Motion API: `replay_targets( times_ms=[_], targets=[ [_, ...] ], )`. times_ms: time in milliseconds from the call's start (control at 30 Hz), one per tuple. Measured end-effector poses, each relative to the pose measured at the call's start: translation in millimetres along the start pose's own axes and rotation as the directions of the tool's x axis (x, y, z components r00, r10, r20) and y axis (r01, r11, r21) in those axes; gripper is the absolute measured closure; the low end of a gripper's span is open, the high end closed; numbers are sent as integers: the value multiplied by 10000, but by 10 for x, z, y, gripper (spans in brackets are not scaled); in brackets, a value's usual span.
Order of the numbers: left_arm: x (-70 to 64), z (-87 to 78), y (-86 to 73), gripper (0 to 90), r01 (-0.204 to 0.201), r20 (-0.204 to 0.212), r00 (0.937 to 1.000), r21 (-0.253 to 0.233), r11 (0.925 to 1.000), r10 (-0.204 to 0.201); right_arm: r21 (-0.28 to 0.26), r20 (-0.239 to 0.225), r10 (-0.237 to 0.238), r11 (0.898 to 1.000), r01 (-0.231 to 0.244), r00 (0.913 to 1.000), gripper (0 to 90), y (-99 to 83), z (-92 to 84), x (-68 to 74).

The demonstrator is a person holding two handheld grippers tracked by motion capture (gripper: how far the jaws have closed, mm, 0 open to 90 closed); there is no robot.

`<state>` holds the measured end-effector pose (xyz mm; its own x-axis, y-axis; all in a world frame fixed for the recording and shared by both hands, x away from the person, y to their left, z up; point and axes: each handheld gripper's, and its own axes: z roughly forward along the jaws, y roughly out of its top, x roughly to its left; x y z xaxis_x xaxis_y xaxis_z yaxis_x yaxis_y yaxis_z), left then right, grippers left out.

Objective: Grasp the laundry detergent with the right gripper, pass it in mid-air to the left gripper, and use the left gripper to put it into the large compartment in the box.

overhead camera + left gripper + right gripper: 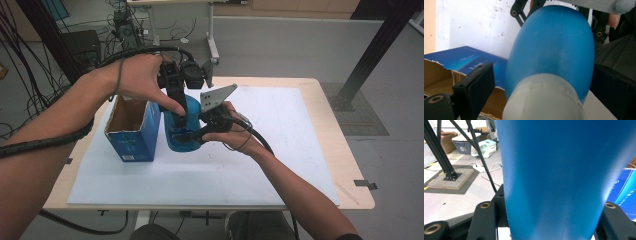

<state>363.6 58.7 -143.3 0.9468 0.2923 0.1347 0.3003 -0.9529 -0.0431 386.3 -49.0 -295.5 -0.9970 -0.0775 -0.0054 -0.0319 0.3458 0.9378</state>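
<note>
Both tongs are working on the rounded blue plastic bottle (176, 131) near the far left corner of the white bench top (280, 150): our right tongs (196, 134) are clenching its body, our left tongs (536, 82) are straddling its white neck, not yet pressing. Beside it, the open blue cardboard box (131, 127) is waiting; we judge packing is still ahead.
</note>
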Motion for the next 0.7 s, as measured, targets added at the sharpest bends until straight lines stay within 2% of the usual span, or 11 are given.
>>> replay_targets(
  times_ms=[367, 567, 700],
  targets=[
    [3, 15, 38, 209, -159, 196, 9997, -38, 9999, 159, -29, -33, -54, 10000, 54, 10000, 443, 1, -22, -2],
    [11, 16, 41, 245, -166, 228, 9996, -3, 9999, 166, -64, -83, -64, 10000, 63, 9999, 442, -1, -33, -2],
    [15, 24, 43, 286, -145, 423, 9990, -55, 9999, 147, -61, -92, -88, 9999, 88, 9999, 442, 2, -28, 6]
  ],
)
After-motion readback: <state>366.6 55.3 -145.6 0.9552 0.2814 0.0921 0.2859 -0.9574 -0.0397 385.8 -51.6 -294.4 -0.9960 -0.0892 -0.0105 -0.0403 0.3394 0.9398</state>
